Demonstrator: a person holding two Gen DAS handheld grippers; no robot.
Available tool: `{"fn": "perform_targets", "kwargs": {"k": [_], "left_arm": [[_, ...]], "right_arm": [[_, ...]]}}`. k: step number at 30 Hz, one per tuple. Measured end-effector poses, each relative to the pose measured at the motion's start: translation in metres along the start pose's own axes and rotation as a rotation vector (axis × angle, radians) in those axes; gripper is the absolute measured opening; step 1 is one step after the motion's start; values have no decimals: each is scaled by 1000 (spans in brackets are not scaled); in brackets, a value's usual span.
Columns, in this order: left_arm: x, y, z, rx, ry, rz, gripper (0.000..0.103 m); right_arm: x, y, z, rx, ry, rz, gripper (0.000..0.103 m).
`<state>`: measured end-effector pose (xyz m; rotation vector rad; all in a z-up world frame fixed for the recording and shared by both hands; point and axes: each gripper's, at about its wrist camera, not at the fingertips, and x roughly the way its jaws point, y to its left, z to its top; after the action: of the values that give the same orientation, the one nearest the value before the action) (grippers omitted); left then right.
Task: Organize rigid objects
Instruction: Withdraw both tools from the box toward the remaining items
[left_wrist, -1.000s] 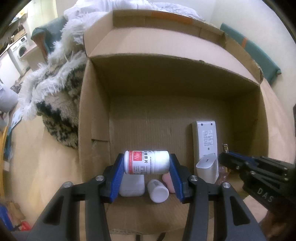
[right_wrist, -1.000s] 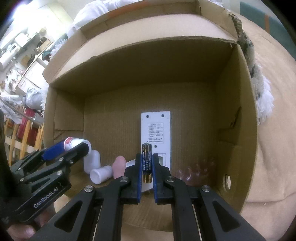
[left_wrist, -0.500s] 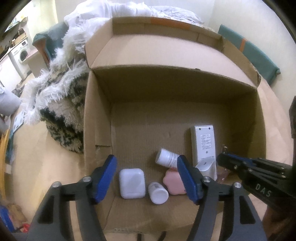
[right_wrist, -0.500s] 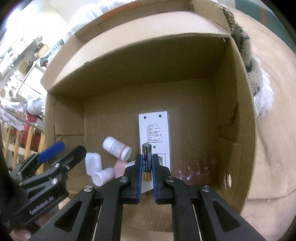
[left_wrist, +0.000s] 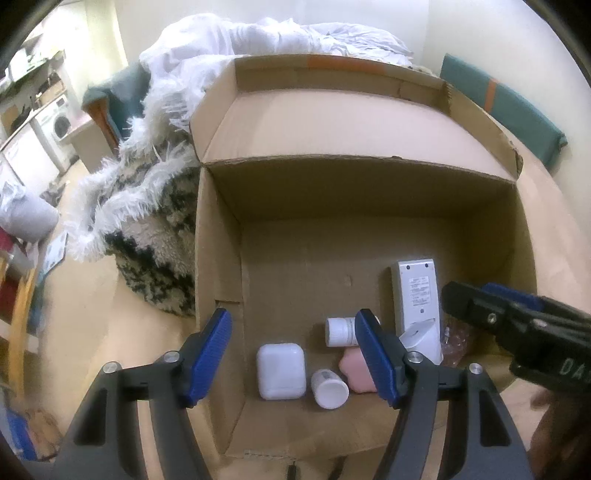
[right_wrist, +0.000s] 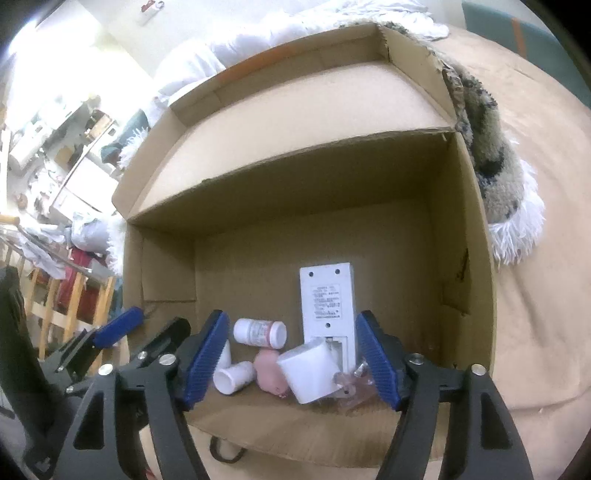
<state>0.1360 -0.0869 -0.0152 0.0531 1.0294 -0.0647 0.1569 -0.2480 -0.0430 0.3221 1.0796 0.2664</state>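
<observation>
**Both grippers empty over the box, drop-off looks done**

Left gripper (left_wrist: 295, 354): blue pads apart, nothing between them, hovering just above the near edge of the open brown cardboard box (left_wrist: 221, 258). Right gripper (right_wrist: 291, 360): jaws opening at this moment, wide apart, nothing clamped. I can't find anything loose that it could be letting go of; if something dropped, it's too small or hidden in the clutter.

Contents, all bunched on the box floor directly under my tools:
- white rounded earbud-style case (left_wrist: 281, 371), below the left gripper, nearer its left pad
- small white plastic bottle lying with its cap toward me (left_wrist: 330, 384), just beside the case
- white pill bottle with red label (right_wrist: 260, 332), on its side, just ahead of the pink item
- pink soft-looking lobed piece (right_wrist: 269, 373), touching the white block
- white rectangular remote, back side up (right_wrist: 327, 299), furthest ahead
- white blocky charger-like plug (right_wrist: 308, 369), leaning on the remote's near end
- clear crinkly plastic piece (right_wrist: 351, 387), by the right gripper's right pad

My read: several items already in. Nothing rigid visible outside the box from either wrist, so I can't tell what's left to collect.
</observation>
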Motion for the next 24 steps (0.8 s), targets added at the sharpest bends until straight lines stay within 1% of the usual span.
{"fn": "perform_targets", "kwargs": {"k": [1,2,3,7,10,14,17,24], "left_arm": [[0,1,0,-2,3,-3,67],[0,1,0,-4,5,-4,67],[0,2,0,-6,5,-5,67],[-2,4,0,-11,3,-1,67],[-4,5,0,-17,2,2,67],[-8,8,-2,-23,1,-4,67],[-12,9,-3,-21,0,-12,67],[-26,13,-11,-20,-17,0,67]], "right_arm": [[0,1,-1,4,-4,-5,87],[-1,1,0,7,-12,-12,96],[-4,2,0,8,-23,-20,103],[-14,0,4,18,-74,-25,103],[-18,-2,4,39,-90,-15,103],[-23,0,4,27,-112,-22,103],[-26,3,2,22,-116,-12,103],[-37,7,-7,30,-128,-10,103]]}}
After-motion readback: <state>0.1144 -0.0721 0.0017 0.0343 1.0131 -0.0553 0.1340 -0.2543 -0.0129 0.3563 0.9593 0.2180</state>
